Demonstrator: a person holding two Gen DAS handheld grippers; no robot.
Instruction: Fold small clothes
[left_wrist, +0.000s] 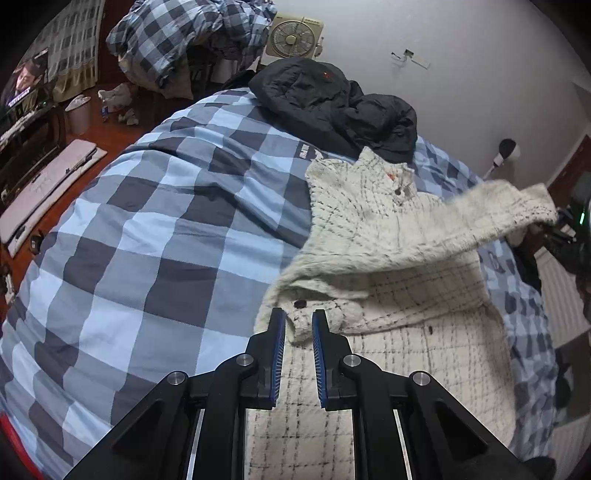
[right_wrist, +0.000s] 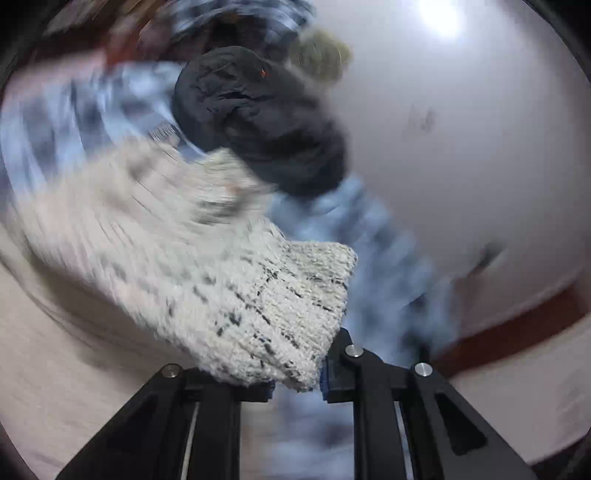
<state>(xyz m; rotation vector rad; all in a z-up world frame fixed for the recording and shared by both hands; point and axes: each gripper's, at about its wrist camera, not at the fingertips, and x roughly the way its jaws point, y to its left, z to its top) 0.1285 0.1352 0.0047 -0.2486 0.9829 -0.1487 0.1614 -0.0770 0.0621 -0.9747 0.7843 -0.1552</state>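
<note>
Gripping the cuff of the cream sleeve (right_wrist: 280, 306), my right tool (right_wrist: 297, 384) has its fingers closed on the knit, and the heavy blur in that view suggests I am swinging it fast. My left tool (left_wrist: 298, 332) sits with its fingers parted, nothing between them, hovering just above the other cuff (left_wrist: 325, 314), which lies folded across the cream checked cardigan (left_wrist: 388, 350). That cardigan is spread on the blue checked duvet (left_wrist: 147, 240) of the bed, filling the view from 12 to 4 o'clock of my left tool, with the lifted sleeve stretching out toward 2 o'clock. A black jacket (left_wrist: 332, 107) is heaped beyond the collar at 12 o'clock. My worry: the swing may drag the whole body of the cardigan sideways, since nothing pins it, undoing the cuff already laid. The fuzzy knit could also slip from my right tool mid-swing, or land rumpled against the jacket.
</note>
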